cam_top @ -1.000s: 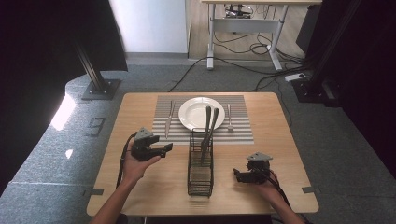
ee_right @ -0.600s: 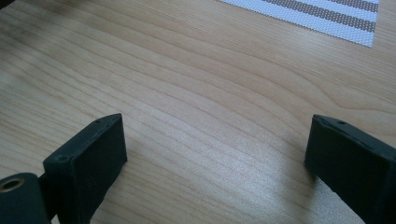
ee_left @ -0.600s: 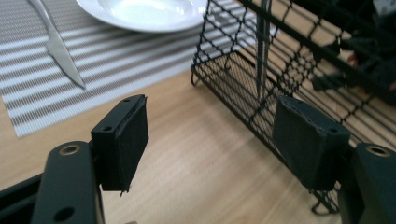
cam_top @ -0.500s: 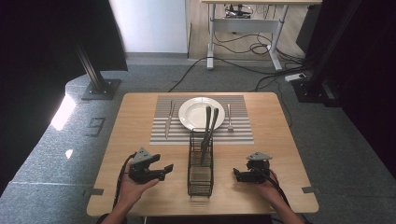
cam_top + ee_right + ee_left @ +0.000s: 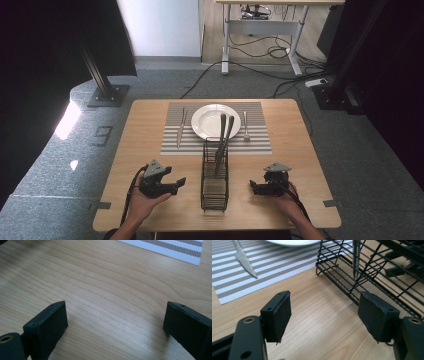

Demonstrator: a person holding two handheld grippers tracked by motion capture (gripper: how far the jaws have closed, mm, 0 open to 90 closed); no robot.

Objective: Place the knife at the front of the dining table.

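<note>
Since a second ago the left tool (image 5: 172, 184) has drawn back toward the person along the bench (image 5: 150, 125) and dropped lower, now at 9 o'clock of the black wire caddy (image 5: 215, 180), near it but apart. Its jaws stand wide with nothing between them. The right tool (image 5: 255, 187) has kept its place at 3 o'clock of the caddy, jaws likewise wide over bare wood. The caddy, plate (image 5: 207, 122), knife (image 5: 181, 127), fork (image 5: 245, 125) and striped mat (image 5: 255, 142) lie unchanged.
</note>
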